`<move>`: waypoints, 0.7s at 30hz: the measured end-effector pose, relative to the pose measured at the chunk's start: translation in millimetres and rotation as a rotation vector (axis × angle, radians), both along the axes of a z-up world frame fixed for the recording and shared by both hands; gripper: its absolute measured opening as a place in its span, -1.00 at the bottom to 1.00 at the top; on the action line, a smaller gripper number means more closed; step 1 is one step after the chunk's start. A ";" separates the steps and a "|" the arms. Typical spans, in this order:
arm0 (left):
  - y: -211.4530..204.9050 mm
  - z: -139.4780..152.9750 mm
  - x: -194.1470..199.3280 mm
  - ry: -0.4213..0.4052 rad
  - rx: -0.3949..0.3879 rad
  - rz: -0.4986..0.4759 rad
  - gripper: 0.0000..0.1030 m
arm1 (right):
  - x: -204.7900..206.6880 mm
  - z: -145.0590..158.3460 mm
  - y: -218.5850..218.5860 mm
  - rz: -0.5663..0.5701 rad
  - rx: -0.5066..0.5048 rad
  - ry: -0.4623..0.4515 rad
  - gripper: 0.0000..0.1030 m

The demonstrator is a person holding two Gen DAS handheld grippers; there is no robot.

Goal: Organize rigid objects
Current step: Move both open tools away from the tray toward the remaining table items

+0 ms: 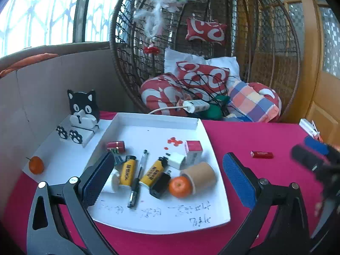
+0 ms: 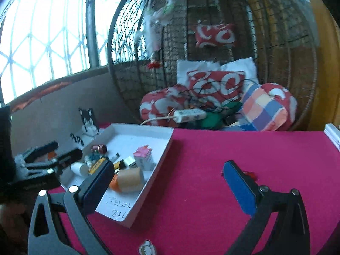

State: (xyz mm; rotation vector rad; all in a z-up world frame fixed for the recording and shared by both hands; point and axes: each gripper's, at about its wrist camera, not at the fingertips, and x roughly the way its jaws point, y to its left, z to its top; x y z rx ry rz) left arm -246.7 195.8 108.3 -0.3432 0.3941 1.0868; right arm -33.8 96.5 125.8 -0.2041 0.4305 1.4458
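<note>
Hovering wide open and empty, the right hand-held gripper [image 2: 167, 188] is nearing the red lighter [image 2: 249, 174] on the bench's right edge; light, stiff, slippery, best pinched across its long sides.

A bench [image 1: 244, 136] draped in magenta cloth carries a white tray [image 1: 161, 223] with handwriting along its near edge. To the tray's right a small red lighter [image 1: 261, 154] lies directly on the cloth. At the bench's far left a white board [image 1: 61, 159] holds a cat-shaped stand [image 1: 84, 108] and an orange [image 1: 36, 165].
</note>
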 end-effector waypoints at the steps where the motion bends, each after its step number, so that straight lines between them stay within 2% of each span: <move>1: -1.7 0.1 3.0 0.003 0.000 -0.004 1.00 | 3.0 3.7 -5.1 -0.007 0.020 0.005 1.00; 7: -11.2 -0.1 17.4 0.026 0.004 -0.039 1.00 | 28.0 33.0 -47.6 -0.081 0.207 0.060 1.00; 10: -16.9 1.2 22.7 0.032 0.011 -0.065 0.99 | 44.4 44.6 -71.2 -0.097 0.312 0.125 1.00; 13: -23.1 0.7 24.6 0.022 0.010 -0.117 1.00 | 63.4 45.0 -76.2 -0.020 0.285 0.226 1.00; 14: -27.3 -0.3 25.6 0.013 0.001 -0.169 0.99 | 68.9 43.4 -77.3 -0.018 0.265 0.242 1.00; 17: -43.8 -8.5 29.8 -0.011 -0.046 -0.349 0.99 | 74.7 35.4 -89.3 -0.083 0.260 0.195 1.00; 19: -58.3 -19.0 39.0 0.007 -0.102 -0.482 0.99 | 79.7 25.2 -94.4 -0.117 0.247 0.183 1.00; 21: -75.5 -28.5 48.1 0.034 -0.133 -0.596 0.99 | 85.8 16.3 -95.6 -0.129 0.228 0.210 1.00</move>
